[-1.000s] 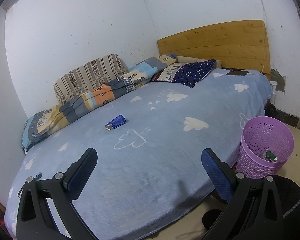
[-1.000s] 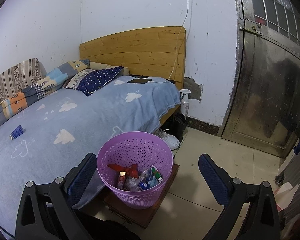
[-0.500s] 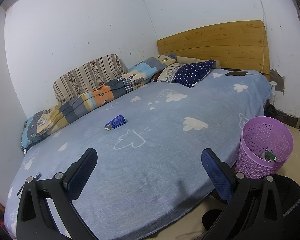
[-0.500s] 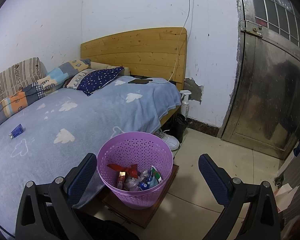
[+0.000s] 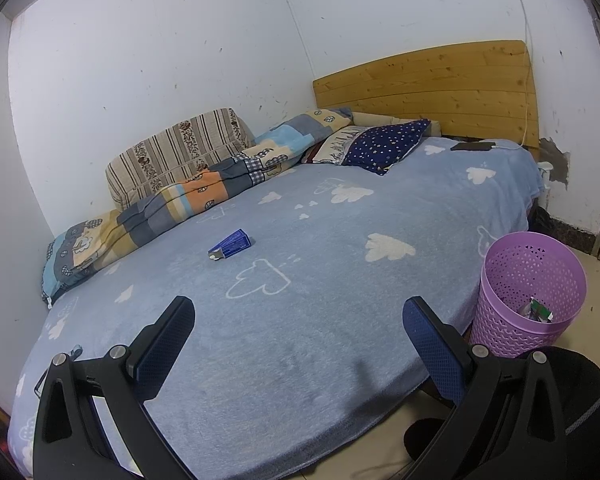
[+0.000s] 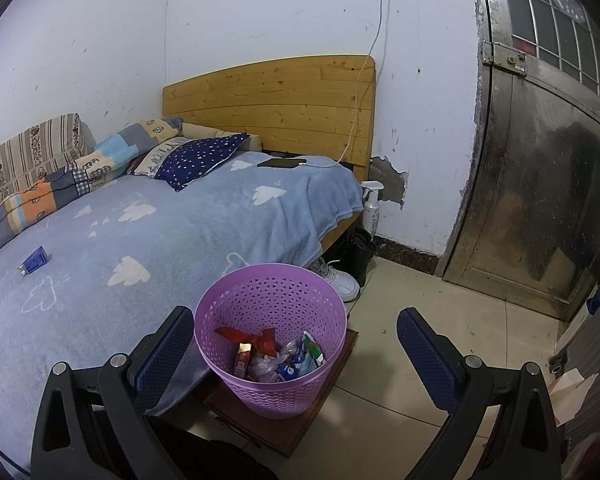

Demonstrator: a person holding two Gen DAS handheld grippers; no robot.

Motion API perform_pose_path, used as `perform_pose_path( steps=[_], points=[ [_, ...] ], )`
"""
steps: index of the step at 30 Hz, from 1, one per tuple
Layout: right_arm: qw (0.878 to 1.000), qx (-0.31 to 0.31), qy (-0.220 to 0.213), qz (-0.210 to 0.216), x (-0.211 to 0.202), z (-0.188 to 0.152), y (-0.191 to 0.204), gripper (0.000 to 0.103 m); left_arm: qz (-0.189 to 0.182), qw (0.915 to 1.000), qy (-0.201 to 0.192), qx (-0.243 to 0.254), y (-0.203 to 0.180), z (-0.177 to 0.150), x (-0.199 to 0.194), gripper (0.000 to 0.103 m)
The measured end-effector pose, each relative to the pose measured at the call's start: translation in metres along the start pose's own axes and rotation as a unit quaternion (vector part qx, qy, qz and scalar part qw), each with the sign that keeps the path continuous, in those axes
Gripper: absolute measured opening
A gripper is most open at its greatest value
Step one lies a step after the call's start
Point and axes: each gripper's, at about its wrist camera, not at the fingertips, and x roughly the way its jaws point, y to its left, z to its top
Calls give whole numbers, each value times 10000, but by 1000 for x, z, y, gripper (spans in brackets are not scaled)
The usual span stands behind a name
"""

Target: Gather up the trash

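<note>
**Both grippers empty, one blue box left on the bed**

The left gripper (image 5: 298, 326) has its two blue-padded fingers spread wide with nothing between them, hanging over the near edge of the bed (image 5: 324, 320). The right gripper (image 6: 294, 338) is spread the same way, empty, with the purple wastebasket (image 6: 224, 300) sitting between its fingers in the frame.

One small blue box (image 5: 231, 244) lies on the cloud-print blanket, well apart from the wastebasket, toward the wall side of the bed, just beside the one rolled patchwork quilt (image 5: 172, 204). Any print on the box is too small to read.

One wastebasket stands on a low wooden stand (image 6: 320, 420) at the bed's side. Only the right wrist view looks down into it: a red wrapper (image 6: 256, 340), crumpled clear plastic and a green-edged packet, labels unreadable. That view alone also shows one white sneaker (image 6: 340, 280), one spray bottle (image 6: 371, 204) and the metal door (image 6: 540, 200). Both views catch one phone (image 6: 282, 163) on a white cable near the headboard (image 6: 284, 108).
</note>
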Motion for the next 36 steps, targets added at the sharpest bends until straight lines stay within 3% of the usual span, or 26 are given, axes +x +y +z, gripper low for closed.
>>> perform_pose_path(
  steps=[36],
  points=[
    [9998, -165, -41, 130, 3, 7, 8, 102, -108, 9998, 105, -151, 4, 1, 3, 103]
  ],
)
